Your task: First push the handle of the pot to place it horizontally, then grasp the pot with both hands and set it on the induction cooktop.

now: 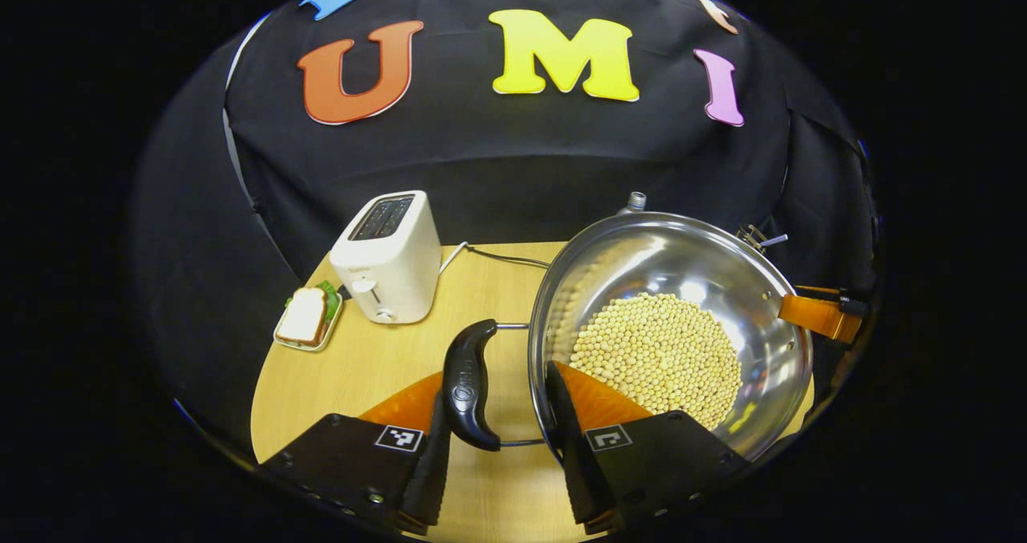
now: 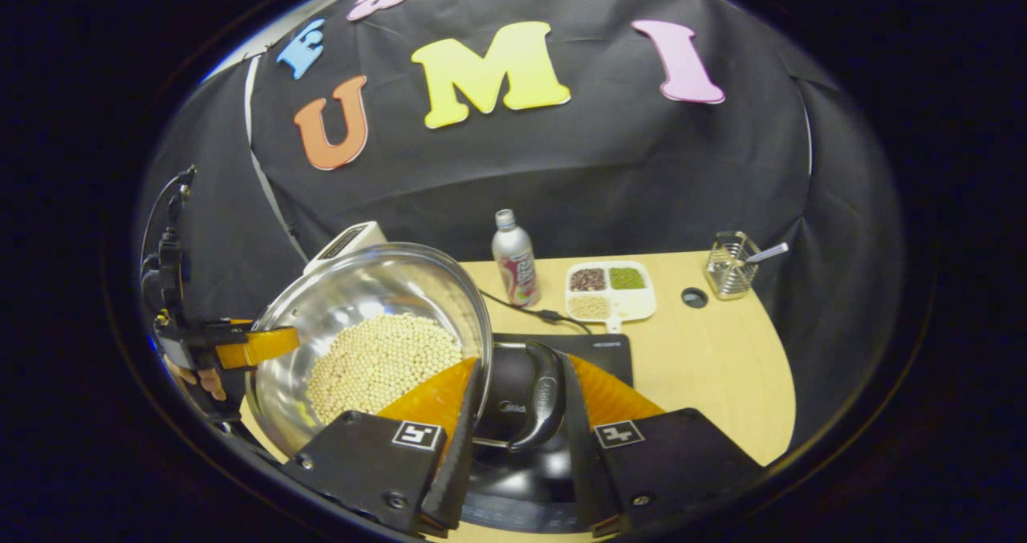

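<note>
Apparently the pot (image 2: pixel 369 326) of beans (image 1: pixel 658 354) is held above the induction cooktop (image 2: pixel 562 350), left gripper (image 1: pixel 497 415) and right gripper (image 2: pixel 521 403) each closed on a handle (image 1: pixel 469 386), so tilting could spill beans.

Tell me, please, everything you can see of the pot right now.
The pot is a shiny steel bowl shape, partly filled with pale round beans. Each side carries a black handle on a wire loop. The left claw straddles one handle; the right claw straddles the other, above the black induction cooktop. Whether the fingers press yet is unclear.
</note>
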